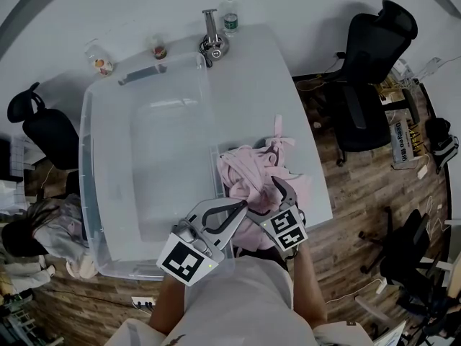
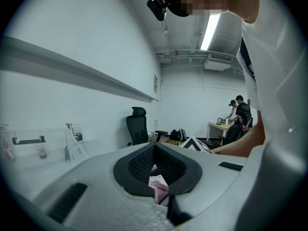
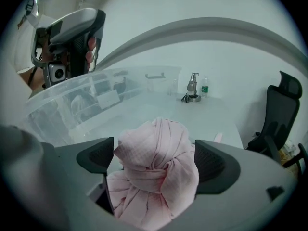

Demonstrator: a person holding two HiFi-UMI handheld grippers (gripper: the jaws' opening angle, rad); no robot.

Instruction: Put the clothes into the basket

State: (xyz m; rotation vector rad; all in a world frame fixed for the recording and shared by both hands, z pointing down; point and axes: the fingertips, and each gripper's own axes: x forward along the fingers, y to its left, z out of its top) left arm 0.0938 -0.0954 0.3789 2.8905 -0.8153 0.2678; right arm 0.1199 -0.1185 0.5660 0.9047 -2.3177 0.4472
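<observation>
A pile of pink clothes (image 1: 248, 175) lies on the white table (image 1: 259, 85), against the right wall of the clear plastic basket (image 1: 90, 157). My right gripper (image 1: 277, 193) is over the pile's near side. In the right gripper view its jaws stand wide at either side of a knotted pink bundle (image 3: 156, 158), and the pads do not squeeze it. My left gripper (image 1: 241, 207) is just left of it, over the basket's near right corner. Its fingertips meet, and a bit of pink cloth (image 2: 159, 186) shows through the gap behind them.
At the table's far end stand a metal stand (image 1: 212, 42), a bottle (image 1: 229, 16) and two small jars (image 1: 101, 65). Black office chairs (image 1: 374, 71) flank the table on a wooden floor. The basket (image 3: 72, 109) holds nothing that I can see.
</observation>
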